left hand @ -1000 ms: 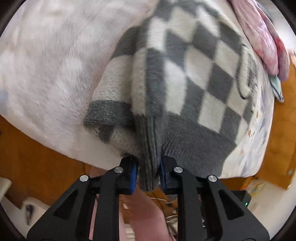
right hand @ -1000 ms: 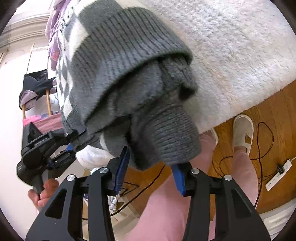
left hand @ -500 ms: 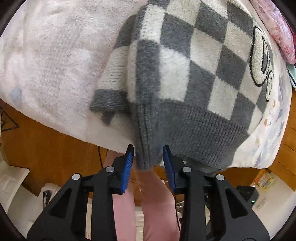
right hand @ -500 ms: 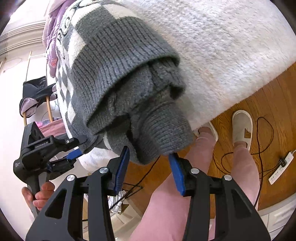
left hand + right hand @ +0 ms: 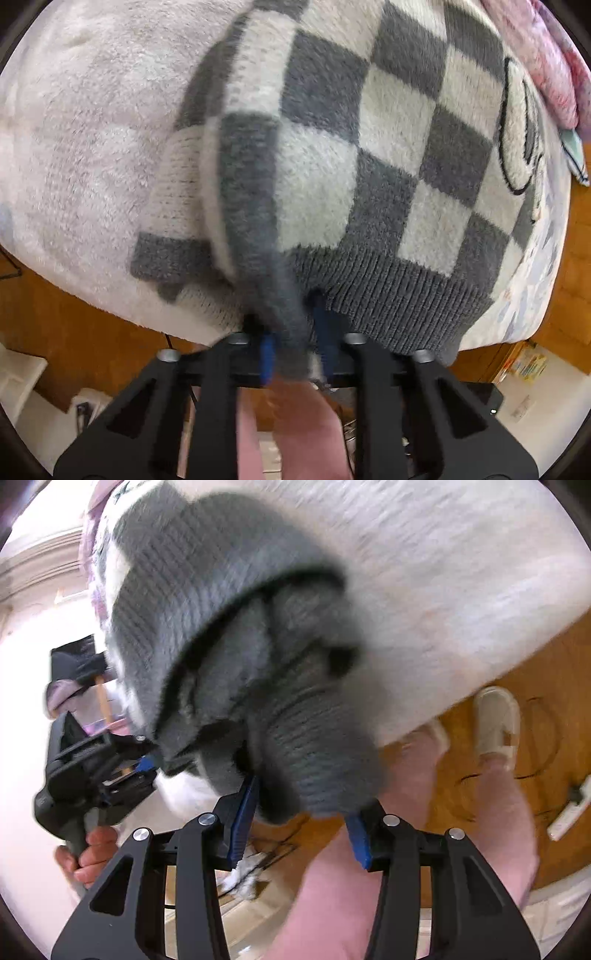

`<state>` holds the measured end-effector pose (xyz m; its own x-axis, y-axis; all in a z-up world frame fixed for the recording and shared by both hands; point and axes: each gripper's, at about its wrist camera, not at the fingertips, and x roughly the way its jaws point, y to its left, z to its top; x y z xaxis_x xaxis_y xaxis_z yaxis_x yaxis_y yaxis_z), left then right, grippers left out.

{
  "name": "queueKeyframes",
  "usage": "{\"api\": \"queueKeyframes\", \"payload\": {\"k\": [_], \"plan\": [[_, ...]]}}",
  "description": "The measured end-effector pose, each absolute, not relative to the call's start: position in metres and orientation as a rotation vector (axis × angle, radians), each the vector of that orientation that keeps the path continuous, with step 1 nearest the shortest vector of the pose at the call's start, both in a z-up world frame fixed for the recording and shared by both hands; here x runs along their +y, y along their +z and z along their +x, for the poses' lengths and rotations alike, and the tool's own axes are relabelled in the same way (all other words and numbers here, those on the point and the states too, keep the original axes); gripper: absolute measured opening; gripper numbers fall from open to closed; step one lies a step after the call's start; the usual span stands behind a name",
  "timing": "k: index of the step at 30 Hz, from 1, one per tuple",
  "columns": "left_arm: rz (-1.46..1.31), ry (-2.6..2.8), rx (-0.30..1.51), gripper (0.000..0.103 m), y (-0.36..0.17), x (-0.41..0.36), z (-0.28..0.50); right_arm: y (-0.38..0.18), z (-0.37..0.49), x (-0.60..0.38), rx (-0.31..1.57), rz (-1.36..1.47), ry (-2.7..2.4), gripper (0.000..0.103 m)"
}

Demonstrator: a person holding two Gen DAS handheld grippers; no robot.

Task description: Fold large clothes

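Observation:
A grey-and-white checkered sweater (image 5: 369, 166) lies on a white fluffy blanket (image 5: 92, 129) on the bed. Its ribbed grey hem hangs toward me. My left gripper (image 5: 295, 343) is closing, and its blue pads pinch a folded grey strip of the hem. In the right wrist view the same sweater (image 5: 207, 590) bulges in a thick grey bunch. My right gripper (image 5: 301, 827) is closing on the bunch, which fills the gap between its pads. The left gripper (image 5: 147, 764) also shows there, at the sweater's left edge, held by a hand (image 5: 88, 856).
Pink clothes (image 5: 554, 55) lie at the bed's far right. Below the bed's edge are a wooden floor (image 5: 554, 664), the person's legs in pink trousers (image 5: 498, 830), a white slipper (image 5: 495, 723), cables and a power strip (image 5: 569, 816). A dark garment (image 5: 74, 661) hangs at left.
The left jaws let go of the hem strip, stood apart half a second ago, and have now closed on it again, further in. The right jaws have narrowed slightly on the grey bunch.

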<state>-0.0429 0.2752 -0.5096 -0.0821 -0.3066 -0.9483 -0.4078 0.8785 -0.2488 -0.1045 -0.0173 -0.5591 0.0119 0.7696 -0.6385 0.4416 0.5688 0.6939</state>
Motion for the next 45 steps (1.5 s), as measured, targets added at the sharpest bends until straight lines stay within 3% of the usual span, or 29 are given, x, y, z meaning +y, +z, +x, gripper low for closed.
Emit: {"api": "queueKeyframes", "payload": {"k": [4, 5, 17, 20, 24, 28, 38, 45], "plan": [[-0.518, 0.11, 1.594, 0.01, -0.475, 0.284, -0.048, -0.538, -0.102, -0.01, 1.559, 0.945, 0.333, 0.007], [-0.517, 0.108, 1.556, 0.01, -0.459, 0.286, -0.049, -0.533, -0.1, -0.012, 1.527, 0.963, 0.333, 0.005], [-0.632, 0.027, 1.251, 0.01, -0.347, 0.273, -0.016, -0.51, -0.042, 0.056, 1.231, 0.719, 0.308, 0.004], [-0.64, 0.001, 1.226, 0.009, -0.33, 0.276, -0.007, -0.515, -0.051, 0.075, 1.205, 0.654, 0.307, 0.005], [-0.662, -0.041, 1.222, 0.009, -0.318, 0.267, -0.002, -0.528, -0.065, 0.068, 1.238, 0.809, 0.305, 0.005], [-0.641, -0.066, 1.24, 0.009, -0.308, 0.259, -0.013, -0.529, -0.057, 0.08, 1.218, 0.725, 0.31, 0.004], [-0.753, -0.004, 1.344, 0.009, -0.378, 0.292, -0.053, -0.481, -0.03, 0.046, 0.973, 0.753, 0.113, 0.004], [-0.526, 0.028, 1.506, 0.01, -0.472, 0.279, -0.065, -0.519, -0.044, 0.031, 1.189, 0.816, 0.27, 0.006]]}}
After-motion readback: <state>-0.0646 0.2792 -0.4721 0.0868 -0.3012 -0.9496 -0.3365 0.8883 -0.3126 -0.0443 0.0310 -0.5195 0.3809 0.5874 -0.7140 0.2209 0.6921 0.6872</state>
